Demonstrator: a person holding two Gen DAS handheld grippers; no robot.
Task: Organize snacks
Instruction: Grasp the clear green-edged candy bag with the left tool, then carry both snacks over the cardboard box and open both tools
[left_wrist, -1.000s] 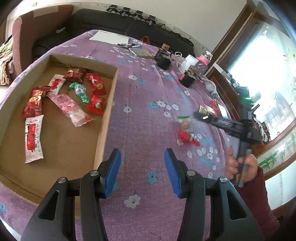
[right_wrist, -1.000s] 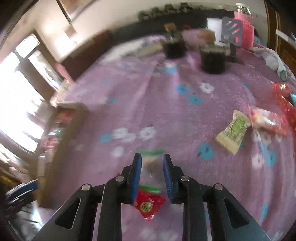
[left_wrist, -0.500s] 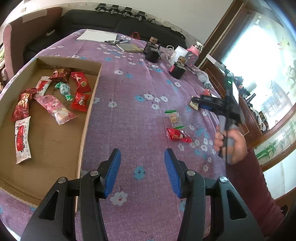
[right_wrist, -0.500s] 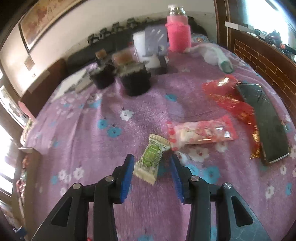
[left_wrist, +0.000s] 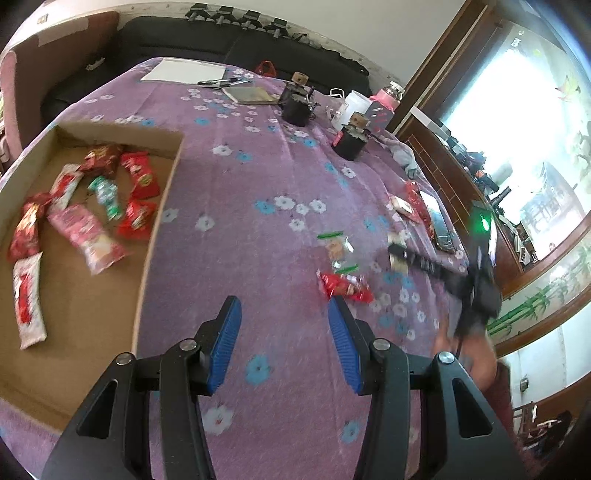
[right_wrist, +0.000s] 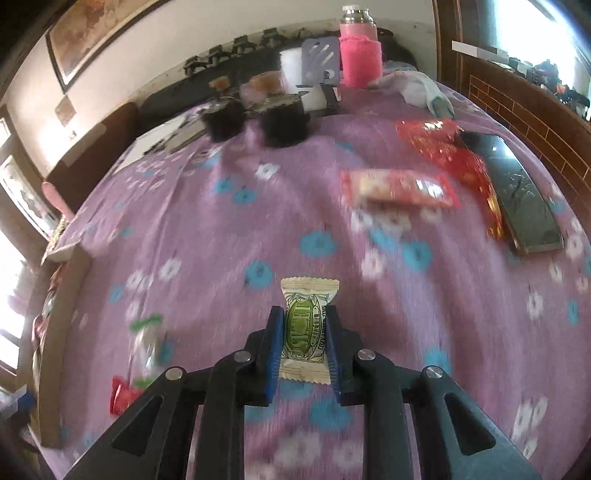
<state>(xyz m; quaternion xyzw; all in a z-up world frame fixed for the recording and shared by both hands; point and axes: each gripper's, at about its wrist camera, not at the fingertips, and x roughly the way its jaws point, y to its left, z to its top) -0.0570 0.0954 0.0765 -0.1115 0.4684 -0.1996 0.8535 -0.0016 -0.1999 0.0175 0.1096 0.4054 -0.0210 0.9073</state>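
Right gripper (right_wrist: 303, 332) clamped on cream-and-green candy (right_wrist: 305, 329), its green lettering unreadable; left gripper (left_wrist: 284, 343) apart, empty.

A table (left_wrist: 258, 177) fills the left wrist view. A box (left_wrist: 162, 206) sits on it at nine o'clock, with many snack packs (left_wrist: 92, 206) lying inside. Just right of the middle, at three o'clock, a small bag (left_wrist: 336, 247) lies just behind a flat pack (left_wrist: 343, 286). Two pots (left_wrist: 349, 142) stand far back at one o'clock, with a bottle (left_wrist: 384, 107) behind them. A sheet of paper (left_wrist: 184, 70) lies at twelve o'clock. In the right wrist view, a candy (right_wrist: 306, 328) sits at six o'clock. A long pack (right_wrist: 399, 188) lies at two o'clock, with a tray (right_wrist: 517, 195) to its right.
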